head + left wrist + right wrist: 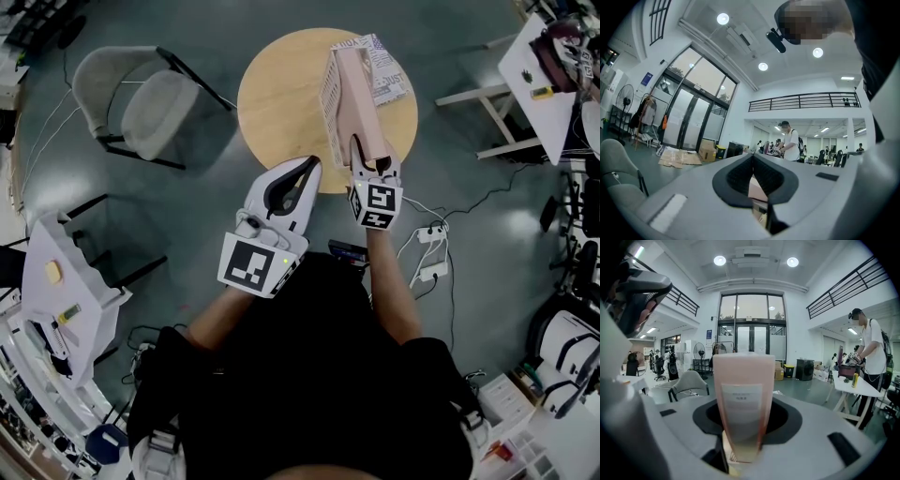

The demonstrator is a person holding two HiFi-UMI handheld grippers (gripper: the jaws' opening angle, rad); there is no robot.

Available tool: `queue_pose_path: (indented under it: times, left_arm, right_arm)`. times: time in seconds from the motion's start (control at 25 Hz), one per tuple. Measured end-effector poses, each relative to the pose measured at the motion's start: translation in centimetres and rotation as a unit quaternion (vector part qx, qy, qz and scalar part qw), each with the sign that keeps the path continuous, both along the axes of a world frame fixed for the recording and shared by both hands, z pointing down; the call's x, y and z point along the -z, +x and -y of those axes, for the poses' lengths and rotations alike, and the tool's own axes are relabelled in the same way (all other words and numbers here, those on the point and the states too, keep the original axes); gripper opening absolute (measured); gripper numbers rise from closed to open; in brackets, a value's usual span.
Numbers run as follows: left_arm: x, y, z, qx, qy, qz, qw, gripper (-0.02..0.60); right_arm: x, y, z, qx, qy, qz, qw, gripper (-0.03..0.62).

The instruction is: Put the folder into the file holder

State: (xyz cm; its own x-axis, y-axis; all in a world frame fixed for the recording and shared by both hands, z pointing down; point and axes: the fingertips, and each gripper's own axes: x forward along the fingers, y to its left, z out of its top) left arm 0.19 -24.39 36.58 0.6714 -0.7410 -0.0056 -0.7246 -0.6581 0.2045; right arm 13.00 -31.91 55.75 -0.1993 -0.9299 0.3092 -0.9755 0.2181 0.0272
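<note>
Grey floor point(187, 234) surrounds a round wooden table point(281, 112) seen from above, and both claws are held out at its near edge. The right claw point(370, 169) pinches the near end of a pale pink folder point(361, 94), with one pad on each flat side. From that claw the folder runs straight ahead, out over the table. Its far end reaches into the white file holder point(386, 70) just beyond the claw's tips. In the right gripper view the folder's point(743, 394) spine stands upright between the jaws and fills the gap. The left claw point(309, 167) hovers just left of the right one, apart from the folder and pointing at the table's rim. Its tips are pressed together with nothing between them. A grey chair point(150, 108) stands well off to the left claw's left, beyond the table.
</note>
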Motion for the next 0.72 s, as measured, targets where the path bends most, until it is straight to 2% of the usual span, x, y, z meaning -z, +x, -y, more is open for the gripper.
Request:
queue_pose_path:
  times: [0.72]
  left_arm:
    - [0.9,0.5,-2.7,0.001,0.010,-0.002,0.9999,0.005]
  right_arm:
    - [0.0,0.4,-1.0,-0.002,-0.016,-0.007,1.000,0.209]
